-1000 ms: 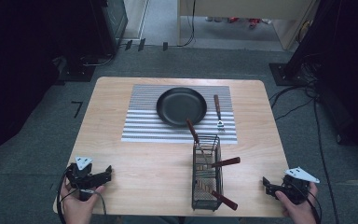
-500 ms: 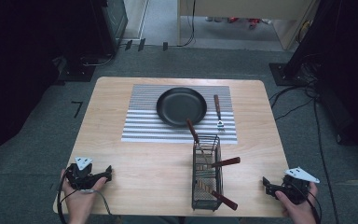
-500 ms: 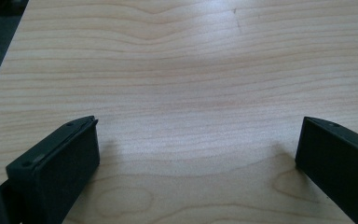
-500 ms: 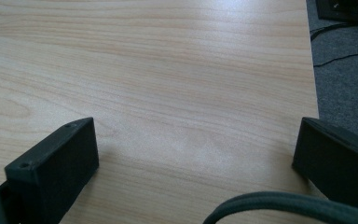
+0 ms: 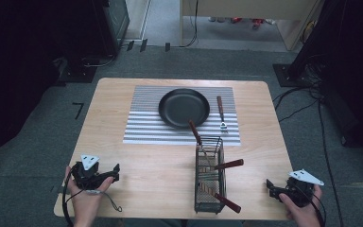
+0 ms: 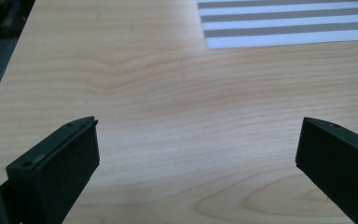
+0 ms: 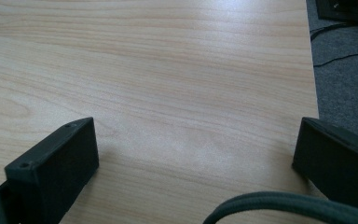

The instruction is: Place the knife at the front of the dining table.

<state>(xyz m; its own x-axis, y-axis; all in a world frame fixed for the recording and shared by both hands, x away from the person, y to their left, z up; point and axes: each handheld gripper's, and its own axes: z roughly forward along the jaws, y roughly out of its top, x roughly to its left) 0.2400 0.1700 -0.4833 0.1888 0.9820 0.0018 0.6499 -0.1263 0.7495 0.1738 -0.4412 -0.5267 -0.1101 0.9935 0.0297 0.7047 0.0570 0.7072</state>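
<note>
Both grippers stand with jaws spread wide and nothing between them. In the left gripper view the left gripper hovers over bare wood, with the corner of the striped mat at 1 o'clock from it. In the right gripper view the right gripper faces the table's edge, with grey floor at 2 o'clock and its own cable curling across the bottom.

In the high view the left gripper sits at the table's 7 o'clock corner and the right gripper at its 5 o'clock corner, each well apart from everything else.

Nearest to them is the wire basket, a dark, upright mesh caddy at about 6 o'clock on the table. It holds utensils with reddish-brown handles; one sticks out towards 3 o'clock, one towards 4 o'clock and one leans towards 11 o'clock.

At 12 o'clock from the basket, the black frying pan lies empty on the mat. A fork with a brown handle lies just beside the pan at its 3 o'clock.
</note>
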